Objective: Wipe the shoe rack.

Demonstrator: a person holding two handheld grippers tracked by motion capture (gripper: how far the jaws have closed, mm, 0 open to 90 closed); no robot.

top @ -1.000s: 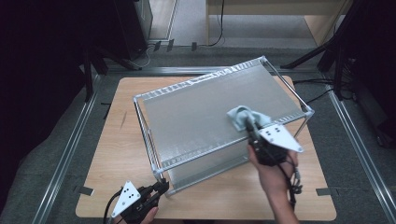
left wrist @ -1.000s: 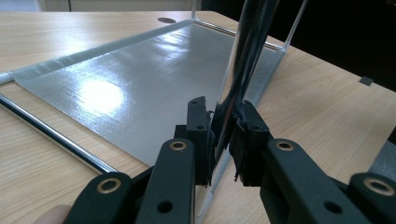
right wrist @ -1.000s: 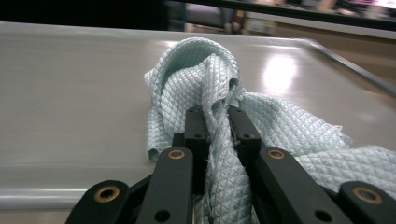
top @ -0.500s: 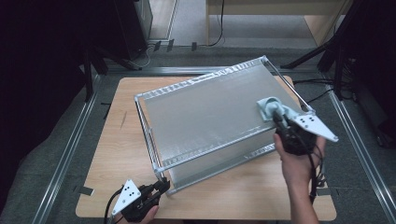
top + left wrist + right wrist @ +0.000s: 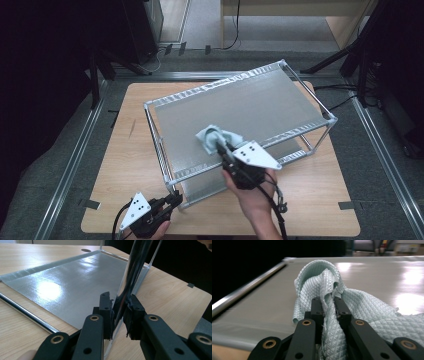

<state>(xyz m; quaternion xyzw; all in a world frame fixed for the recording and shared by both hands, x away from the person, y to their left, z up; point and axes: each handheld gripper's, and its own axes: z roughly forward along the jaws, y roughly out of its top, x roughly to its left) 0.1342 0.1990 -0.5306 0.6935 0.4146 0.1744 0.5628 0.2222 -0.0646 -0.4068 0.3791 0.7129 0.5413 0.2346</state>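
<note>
A two-shelf chrome wire rack [image 5: 260,100] stands on the wooden table [image 5: 125,150]. A crumpled pale green cloth [image 5: 212,137] lies pressed on the front part of the top shelf, with my right gripper [image 5: 221,148] shut on it. In the right gripper view the quilted cloth [image 5: 322,280] bulges up between the jaws of the right gripper [image 5: 329,302]. At the rack's front left corner my left gripper [image 5: 175,198] is clamped on the upright post [image 5: 130,270]. In the left gripper view the left gripper [image 5: 119,306] pinches that post beside the lower shelf [image 5: 75,285].
Bare table wood runs along the rack's left and front sides. Metal rails [image 5: 75,165] border the table on both sides. A cable [image 5: 272,205] trails from the right gripper. Dark stands and cables [image 5: 360,85] sit beyond the right edge.
The right gripper, still holding the cloth, slid first toward the shelf's right edge, then back left and nearer across the top shelf. The left gripper has stayed on the post.
</note>
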